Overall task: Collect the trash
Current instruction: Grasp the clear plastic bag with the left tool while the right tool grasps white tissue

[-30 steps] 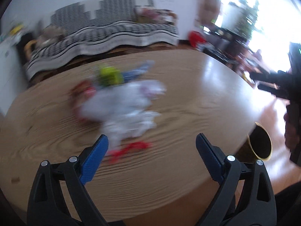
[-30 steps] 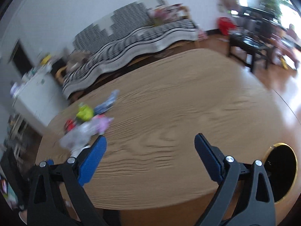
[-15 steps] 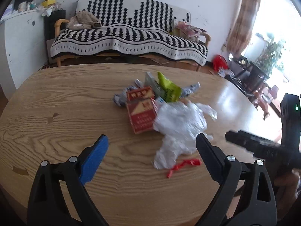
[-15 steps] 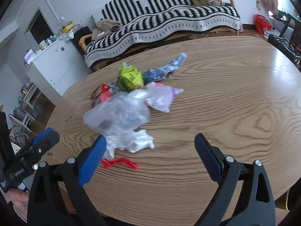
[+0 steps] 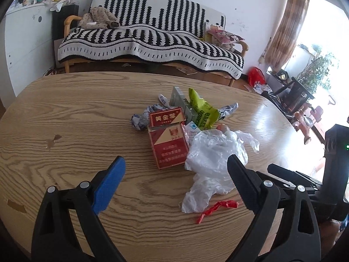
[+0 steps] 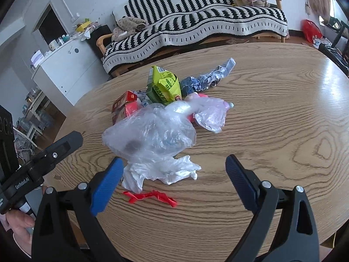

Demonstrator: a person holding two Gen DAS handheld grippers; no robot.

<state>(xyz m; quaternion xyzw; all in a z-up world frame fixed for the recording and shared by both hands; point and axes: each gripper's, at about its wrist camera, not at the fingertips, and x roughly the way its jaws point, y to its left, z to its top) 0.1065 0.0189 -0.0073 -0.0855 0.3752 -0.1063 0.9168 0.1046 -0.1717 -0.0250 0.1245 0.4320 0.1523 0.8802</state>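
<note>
Wrappers, bags, red box (image 5: 169,144) heaped mid-table

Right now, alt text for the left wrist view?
Open left tool hovers over a wooden table before a trash pile: red carton, clear bag, green wrapper, red strip. Striped sofa behind.

home living room | striped-throw sofa (image 5: 150,37) | wooden table (image 5: 76,118) | curtain (image 5: 283,26)

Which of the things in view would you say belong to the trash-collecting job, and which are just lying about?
Part of the job, on the table:
red cigarette pack
clear plastic bag
green snack wrapper
crumpled blue wrapper
red strip
both open grippers, left gripper, right gripper

Just lying about:
striped sofa
white cabinet
red bag
</note>
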